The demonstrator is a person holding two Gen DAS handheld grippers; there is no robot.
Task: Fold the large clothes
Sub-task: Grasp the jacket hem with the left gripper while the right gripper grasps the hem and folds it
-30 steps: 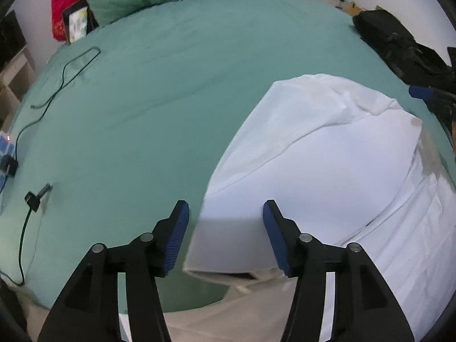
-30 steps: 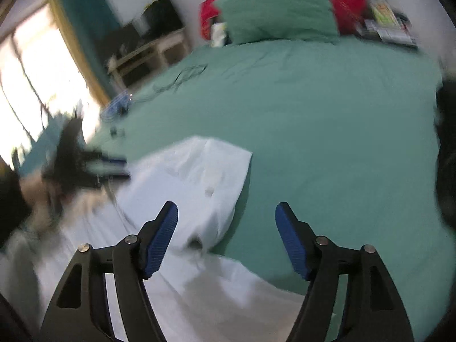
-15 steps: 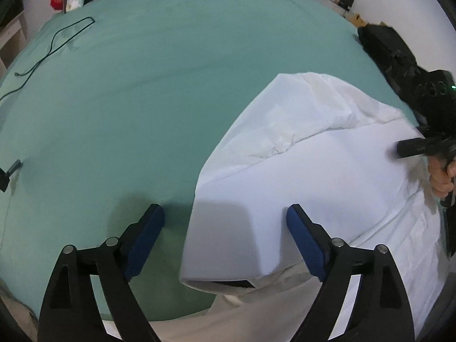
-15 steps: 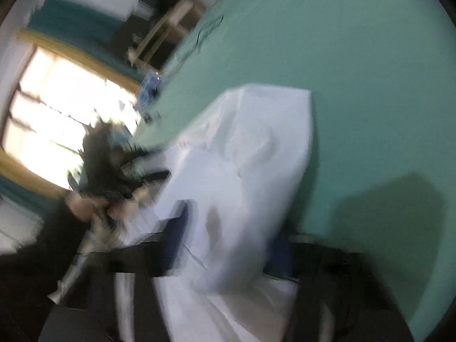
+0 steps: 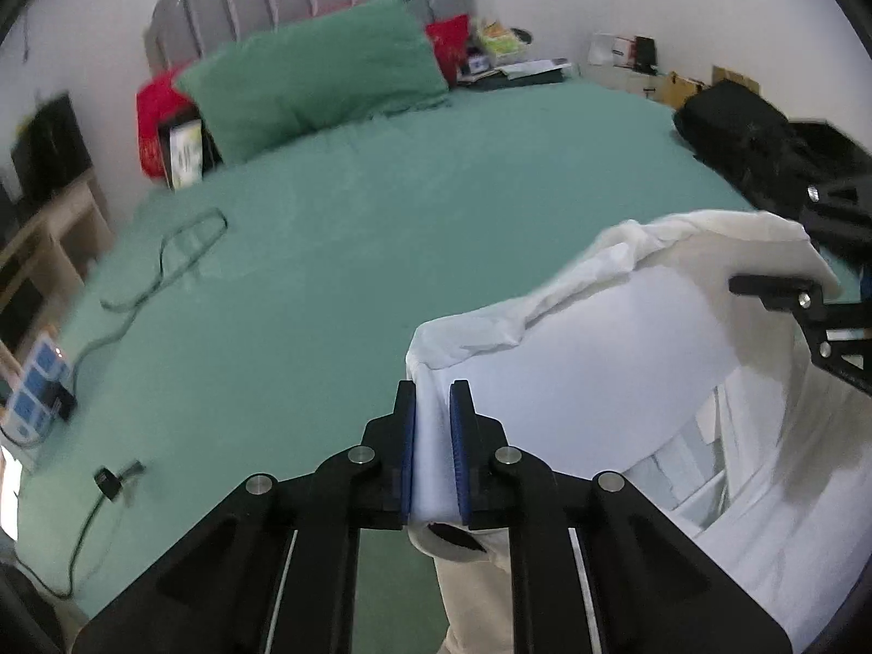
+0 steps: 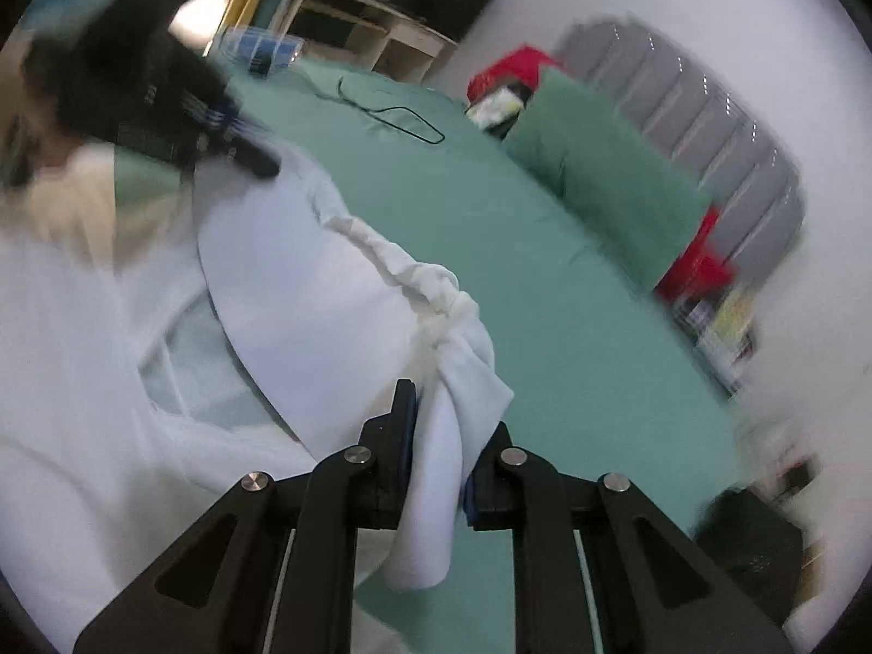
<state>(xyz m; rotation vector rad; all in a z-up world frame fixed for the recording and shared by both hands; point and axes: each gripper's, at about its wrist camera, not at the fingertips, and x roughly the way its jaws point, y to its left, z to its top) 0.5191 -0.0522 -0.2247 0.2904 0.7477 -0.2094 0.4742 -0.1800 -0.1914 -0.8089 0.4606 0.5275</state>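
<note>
White garment (image 5: 627, 359) bunched between both grippers' closing fingers (image 5: 406, 436).

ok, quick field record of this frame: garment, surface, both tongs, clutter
garment: white garment, bunched along its far edge, partly lifted off the bed
surface: green bedsheet
left tongs: closing, white cloth between the pads
right tongs: closing, gathered white cloth between the pads
clutter: green pillow, black cable, black bag
</note>
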